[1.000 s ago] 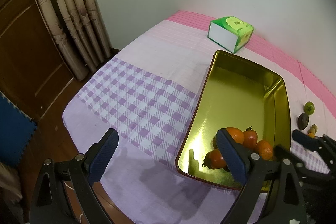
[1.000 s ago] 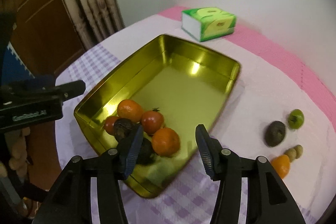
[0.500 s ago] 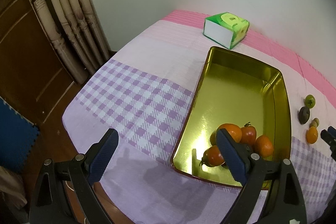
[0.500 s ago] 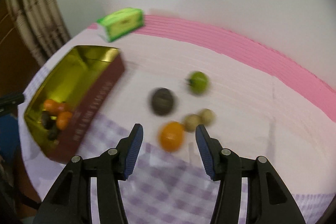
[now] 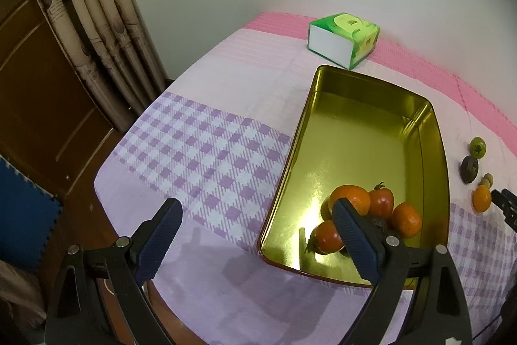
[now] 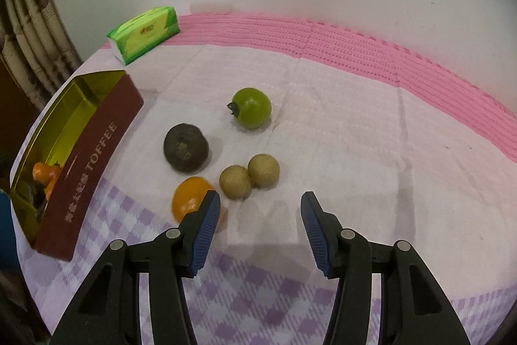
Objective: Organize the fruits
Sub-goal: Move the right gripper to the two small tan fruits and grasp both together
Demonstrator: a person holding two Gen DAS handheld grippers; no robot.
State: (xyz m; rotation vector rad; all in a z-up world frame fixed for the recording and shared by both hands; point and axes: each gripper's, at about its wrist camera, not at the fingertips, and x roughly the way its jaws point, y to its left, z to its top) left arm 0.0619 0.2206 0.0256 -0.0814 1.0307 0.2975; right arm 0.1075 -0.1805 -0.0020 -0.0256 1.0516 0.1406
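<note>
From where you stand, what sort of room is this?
Probably a room in a home. A table under a pink and purple checked cloth stands by a patterned curtain and a wooden door, with a tissue box and a toffee tin of fruit.

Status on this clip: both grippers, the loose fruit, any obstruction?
Left gripper open, empty, by the tin. Right gripper open, empty, over loose fruit; orange fruit beside its left finger. Five pieces outside tin. Nothing blocking.

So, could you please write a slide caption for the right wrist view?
Open right gripper hovering over five loose fruits beside the gold toffee tin, nearest the orange.
</note>
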